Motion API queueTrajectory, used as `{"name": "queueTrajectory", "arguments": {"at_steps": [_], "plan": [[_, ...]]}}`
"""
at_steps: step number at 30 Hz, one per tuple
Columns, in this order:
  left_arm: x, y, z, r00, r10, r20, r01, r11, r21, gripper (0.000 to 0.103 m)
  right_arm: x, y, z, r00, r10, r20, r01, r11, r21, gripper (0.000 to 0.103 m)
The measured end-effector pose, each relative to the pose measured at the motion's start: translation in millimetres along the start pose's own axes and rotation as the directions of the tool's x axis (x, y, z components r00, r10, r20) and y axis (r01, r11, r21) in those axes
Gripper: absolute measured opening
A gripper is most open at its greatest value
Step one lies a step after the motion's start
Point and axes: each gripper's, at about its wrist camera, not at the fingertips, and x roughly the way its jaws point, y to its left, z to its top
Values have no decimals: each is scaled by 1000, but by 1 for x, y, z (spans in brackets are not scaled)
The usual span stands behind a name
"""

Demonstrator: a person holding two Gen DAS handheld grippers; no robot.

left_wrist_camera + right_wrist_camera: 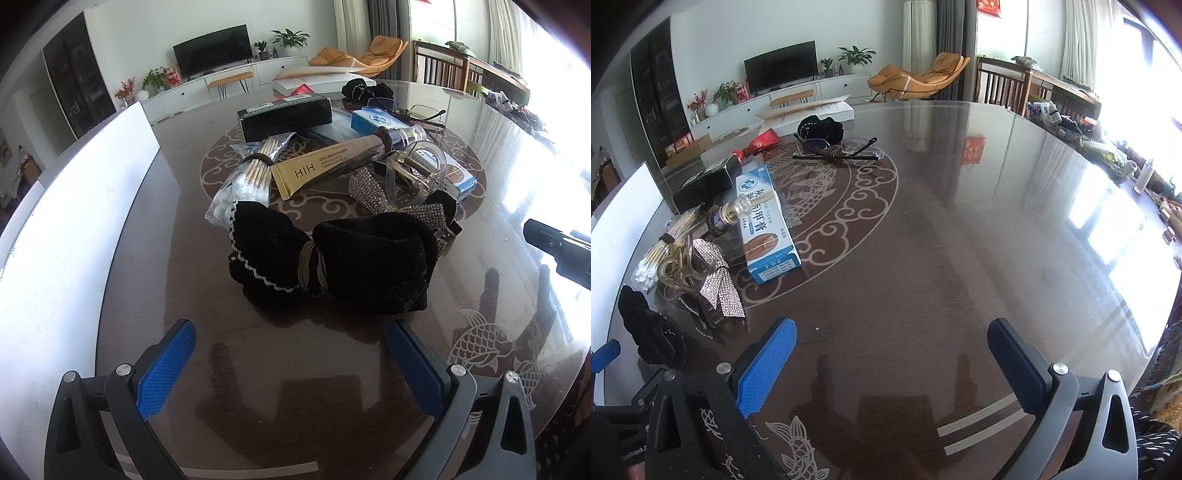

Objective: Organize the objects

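The left gripper (pixel 291 363) sits nearest the lens, its blue pads wide apart and empty over the glossy table (pixel 155 258); the right gripper (pixel 892 367) is likewise spread with nothing between its fingers. Straight ahead at twelve o'clock of the left gripper lies the black velvet bow (pixel 328 258), front of a heaped pile at the table's middle. Behind it rest a gold tube (pixel 317 170) marked "HIH", a bag of cotton swabs (pixel 243 173), a clear hair claw (pixel 417 173) and a sparkly bow (pixel 373 192). The items overlap, so lifting the bow could drag the claw or the swabs along. The polished top may let things slide. At ten o'clock of the right gripper, the blue-and-white box (pixel 764 221) carries Chinese characters.
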Motion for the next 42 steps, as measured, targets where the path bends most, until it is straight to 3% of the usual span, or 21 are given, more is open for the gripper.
{"name": "queueTrajectory", "arguments": {"at_steps": [5,9,21,42], "plan": [[1,2,0,1000,-27,0,27,1000,-16,103,13,4,-3,998,-12,-60,11,1000,-25,103],[8,11,3,995,-95,-34,92,993,-78,103,20,8,-5,996,-16,-93,12,999,-41,103],[14,7,11,994,-89,-63,84,993,-80,103,21,7,-7,995,2,-104,-6,999,-33,103],[52,18,57,995,-76,-62,69,992,-106,103,20,6,-7,995,-1,-101,-2,999,-35,103]]}}
